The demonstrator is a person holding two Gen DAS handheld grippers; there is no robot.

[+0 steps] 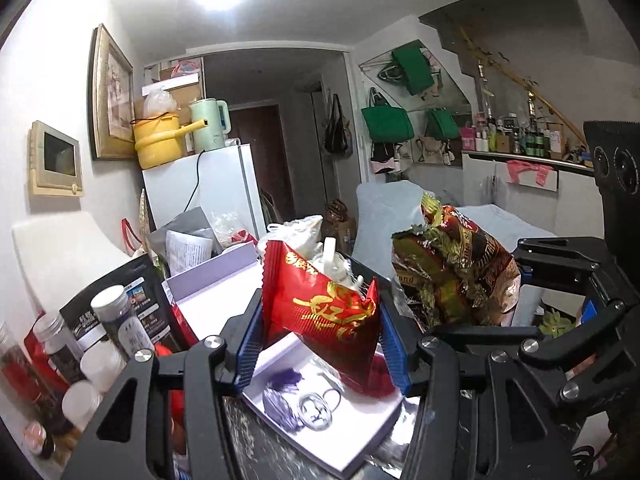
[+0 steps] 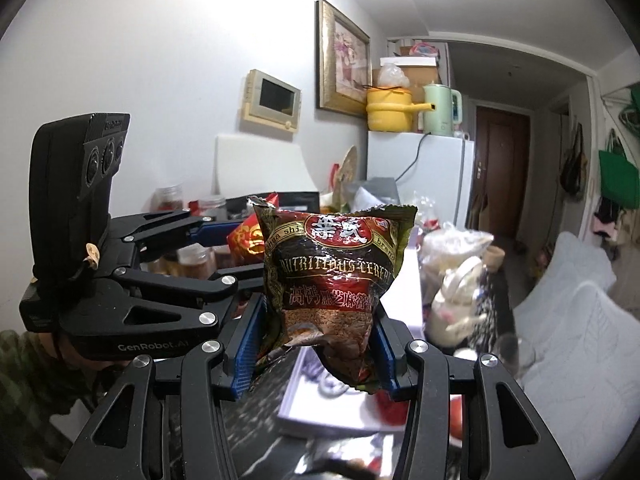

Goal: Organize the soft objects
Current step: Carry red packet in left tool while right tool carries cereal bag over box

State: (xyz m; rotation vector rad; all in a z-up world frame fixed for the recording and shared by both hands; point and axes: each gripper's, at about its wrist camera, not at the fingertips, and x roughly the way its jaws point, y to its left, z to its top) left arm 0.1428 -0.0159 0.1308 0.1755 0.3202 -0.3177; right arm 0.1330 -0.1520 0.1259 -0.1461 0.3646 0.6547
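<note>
Left wrist view: two packets, left hand-held gripper [image 1: 322,328] pinching one red packet [image 1: 320,316], right hand-held gripper [image 2: 316,344] pinching one brown packet [image 2: 332,280].

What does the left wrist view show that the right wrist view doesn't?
Only the left wrist view: the stairs and a shelf of bottles. Only the right wrist view: a green sleeve. Both: the left gripper shut on the red packet, the right gripper shut on the brown packet, the fridge and yellow pot.
</note>
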